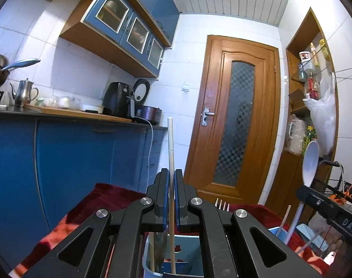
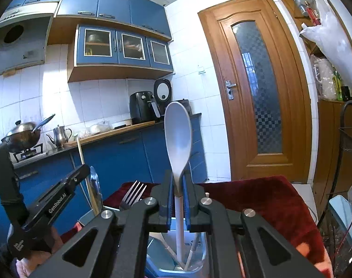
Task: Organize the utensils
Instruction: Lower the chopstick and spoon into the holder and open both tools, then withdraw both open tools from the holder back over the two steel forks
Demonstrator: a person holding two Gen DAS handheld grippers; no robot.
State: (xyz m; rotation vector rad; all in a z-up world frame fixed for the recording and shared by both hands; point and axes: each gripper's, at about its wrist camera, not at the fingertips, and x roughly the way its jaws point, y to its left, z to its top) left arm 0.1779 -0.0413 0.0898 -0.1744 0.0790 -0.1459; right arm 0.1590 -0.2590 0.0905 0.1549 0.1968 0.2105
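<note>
The left gripper (image 1: 172, 178) is pinching a thin pale wooden chopstick (image 1: 170, 143) between its blue-lined pads; the stick stands upright, its top rising well above the fingertips and its lower end reaching down into a pale plastic utensil holder (image 1: 148, 264) directly below. Beside the stick in that holder stands another wooden handle. Just to the right of this gripper the tines of a metal fork (image 1: 222, 203) poke up.

The right gripper (image 2: 177, 183) is clamped on the handle of a long white plastic spoon (image 2: 178, 136), held upright with its bowl uppermost and its handle running down into a second pale plastic container (image 2: 199, 261), where other white handles lean. In the right wrist view the fork (image 2: 134, 194) and the chopstick stand to the left, next to the black body of the left gripper.

Both containers sit on a desk covered with a dark red velvet cloth (image 2: 257, 199). Behind it are blue kitchen cabinets (image 1: 71, 153), a black air fryer (image 2: 142, 106) on the counter, and a brown wooden door (image 1: 236, 115) with a patterned glass panel.
</note>
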